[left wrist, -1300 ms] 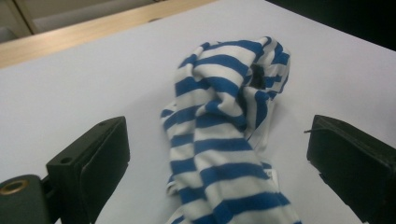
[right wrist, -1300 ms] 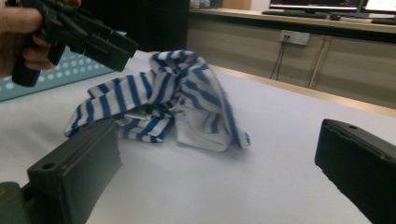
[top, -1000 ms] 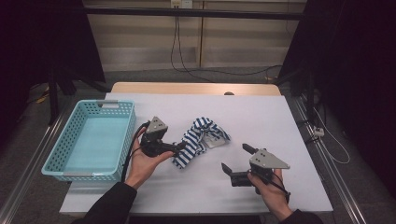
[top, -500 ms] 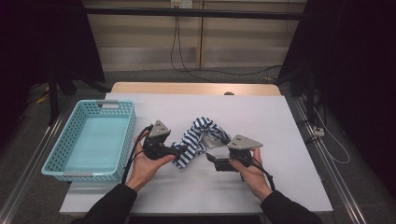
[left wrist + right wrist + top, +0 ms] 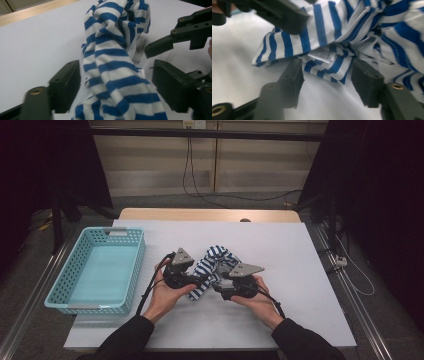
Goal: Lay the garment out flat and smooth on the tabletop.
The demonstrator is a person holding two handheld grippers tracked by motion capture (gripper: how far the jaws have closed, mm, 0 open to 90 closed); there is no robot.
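Nearest the camera in the high view, two dark sleeves come in from the bottom edge, one hand per gripper. The left gripper (image 5: 197, 281), black w/ a grey three-cornered plate on top, sits at the left end of the crumpled blue-and-white striped cloth garment (image 5: 212, 265), pointing right into it. The right gripper (image 5: 214, 285), same build, sits at the cloth's lower right edge, pointing left; the two grippers are nearly nose to nose.

Left gripper view: both black jaws straddle a twisted rope of the striped garment (image 5: 115, 75). Its jaws have just been closing, w/ fabric between them, but there's a visible gap on each side, so the pads aren't pressing yet. The right gripper's jaws show at the upper right of that view, close by.

Right gripper view: its jaws have just been closing too, around a folded hem of the garment (image 5: 329, 67) w/ a small white label (image 5: 322, 55) showing; gaps remain both sides, no pinch yet. The left gripper's jaw lies across the top left.

Garment lies mid-table on the white tabletop (image 5: 300, 270). Further left, well apart from it, stands a light turquoise perforated plastic basket (image 5: 60, 285). Beyond the table, black cables (image 5: 200, 175) hang along the beige back wall.
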